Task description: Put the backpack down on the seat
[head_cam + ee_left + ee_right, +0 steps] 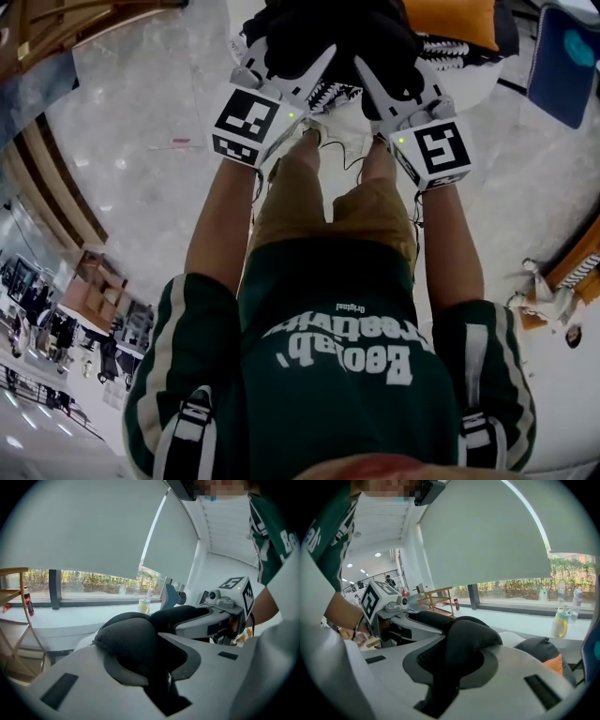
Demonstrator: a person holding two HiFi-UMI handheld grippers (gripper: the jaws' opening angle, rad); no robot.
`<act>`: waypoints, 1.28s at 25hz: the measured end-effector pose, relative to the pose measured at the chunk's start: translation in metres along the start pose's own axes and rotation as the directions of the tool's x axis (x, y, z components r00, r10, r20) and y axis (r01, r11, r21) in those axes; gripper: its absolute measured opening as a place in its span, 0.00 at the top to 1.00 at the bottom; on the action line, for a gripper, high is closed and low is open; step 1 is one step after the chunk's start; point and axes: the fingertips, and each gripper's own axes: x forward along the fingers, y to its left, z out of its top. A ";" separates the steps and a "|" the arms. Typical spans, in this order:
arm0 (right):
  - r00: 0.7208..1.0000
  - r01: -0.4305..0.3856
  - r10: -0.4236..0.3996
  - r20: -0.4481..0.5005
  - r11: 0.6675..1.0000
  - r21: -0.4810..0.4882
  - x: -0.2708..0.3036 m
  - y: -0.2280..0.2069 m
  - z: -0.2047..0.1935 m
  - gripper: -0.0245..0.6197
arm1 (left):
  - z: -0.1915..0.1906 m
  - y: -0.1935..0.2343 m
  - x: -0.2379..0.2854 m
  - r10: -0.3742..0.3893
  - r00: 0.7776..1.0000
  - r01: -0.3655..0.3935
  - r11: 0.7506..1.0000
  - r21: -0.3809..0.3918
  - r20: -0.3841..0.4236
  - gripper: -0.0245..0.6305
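- Pale marble floor [141,141] underfoot.
- left gripper [150,665] jaws pinch a padded strap [131,644] of the black backpack [323,37].
- right gripper [452,665] jaws pinch backpack padding too.
- Backpack hangs just beside the far white seat [473,84].

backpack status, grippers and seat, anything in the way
Grippers: left gripper and right gripper both shut on padded black straps of backpack. Held over white seat, touchdown unclear. Nearby: orange cushion on seat, right of backpack.
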 end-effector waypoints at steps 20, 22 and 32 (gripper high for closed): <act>0.936 0.305 -0.266 -0.232 0.941 0.151 0.141 -0.165 -0.142 0.69 | -0.114 0.106 0.169 0.107 0.975 -0.128 0.987 -0.100 -0.196 0.71; 0.929 0.317 -0.276 -0.246 0.937 0.146 0.148 -0.176 -0.143 0.67 | -0.112 0.113 0.180 0.105 0.973 -0.124 0.988 -0.086 -0.204 0.71; 0.894 0.391 -0.349 -0.281 0.914 0.108 0.148 -0.200 -0.158 0.65 | -0.117 0.113 0.208 0.131 0.974 -0.141 0.989 -0.043 -0.185 0.70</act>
